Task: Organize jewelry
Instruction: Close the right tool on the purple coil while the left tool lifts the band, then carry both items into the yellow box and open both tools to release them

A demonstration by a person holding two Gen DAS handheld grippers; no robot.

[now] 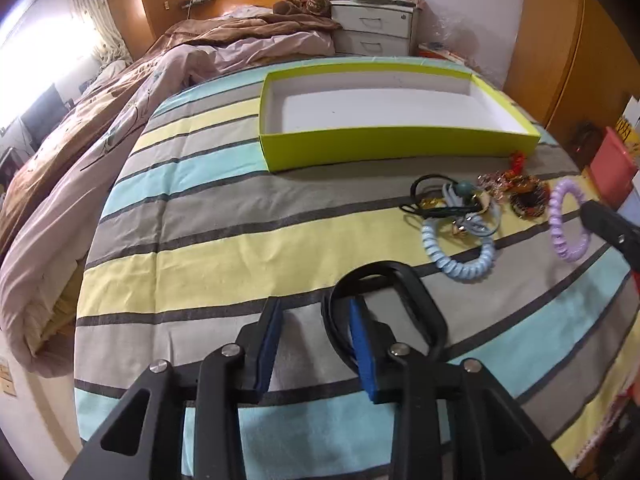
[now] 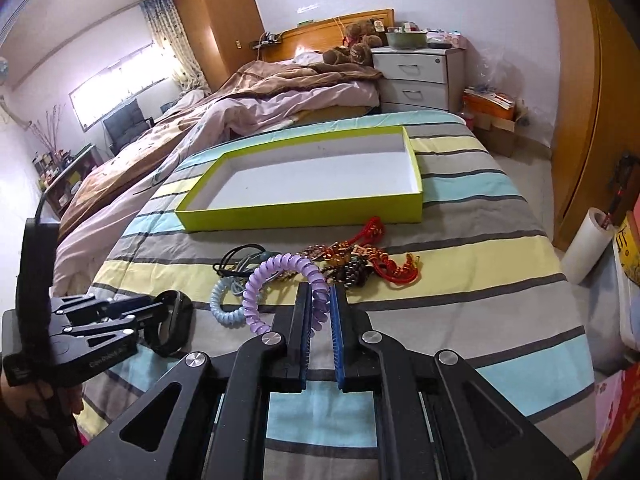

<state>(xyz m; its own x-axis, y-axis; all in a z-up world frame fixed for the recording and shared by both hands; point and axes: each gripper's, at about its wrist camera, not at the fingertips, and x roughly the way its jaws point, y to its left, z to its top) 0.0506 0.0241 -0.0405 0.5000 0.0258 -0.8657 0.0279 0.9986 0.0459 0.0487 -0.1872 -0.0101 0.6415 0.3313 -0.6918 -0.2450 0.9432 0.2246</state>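
Note:
A black wrist band (image 1: 400, 276) loops around the right finger of my left gripper (image 1: 316, 304). One strap lies against that blue pad, and the left pad stands apart from it, so the jaws are open. The same band (image 2: 176, 320) shows on the left gripper (image 2: 160, 312) low over the striped bedspread. My right gripper (image 2: 320, 288) is shut on a purple spiral hair tie (image 2: 276, 268), lifted just off the cloth. That tie (image 1: 568, 220) hangs from the right gripper (image 1: 588, 212). The lime-green box (image 1: 400, 152) (image 2: 300, 212) stands behind, white inside, holding nothing.
A pale blue spiral tie (image 1: 460, 256) (image 2: 224, 308), black cords (image 1: 424, 196), beaded bracelets (image 1: 528, 200) (image 2: 352, 268) and red knotted cord (image 2: 396, 268) lie heaped before the box. A rumpled duvet (image 1: 120, 120) lies left, with drawers (image 2: 416, 80) behind. A white roll (image 2: 588, 244) stands past the right edge.

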